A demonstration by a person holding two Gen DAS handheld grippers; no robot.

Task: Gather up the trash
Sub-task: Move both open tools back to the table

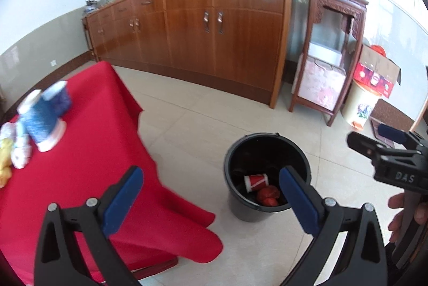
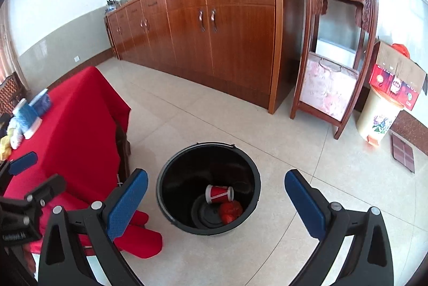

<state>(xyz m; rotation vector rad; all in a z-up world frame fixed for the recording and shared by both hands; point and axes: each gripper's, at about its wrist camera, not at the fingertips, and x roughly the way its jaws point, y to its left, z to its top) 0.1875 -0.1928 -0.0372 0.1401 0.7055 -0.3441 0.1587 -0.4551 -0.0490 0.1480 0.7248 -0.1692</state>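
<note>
A black bucket [image 1: 267, 149] stands on the tiled floor beside the red-clothed table [image 1: 88, 130]. Inside it lie a red and white paper cup [image 1: 256, 182] and crumpled red trash [image 1: 268, 195]. The bucket [image 2: 208, 160], the cup [image 2: 219, 193] and the red trash [image 2: 230, 211] also show in the right wrist view. My left gripper [image 1: 211, 179] is open and empty, above the table's corner and the bucket. My right gripper [image 2: 215, 188] is open and empty above the bucket. Blue and white cups [image 1: 44, 114] and crumpled paper [image 1: 16, 149] lie on the table's far left.
A long wooden cabinet [image 1: 203, 34] runs along the far wall. A carved wooden stand [image 1: 331, 50] is to its right, with a cream bin [image 1: 359, 106] topped by a cardboard box [image 1: 377, 71]. The red cloth hangs off the table's corner [image 2: 139, 237].
</note>
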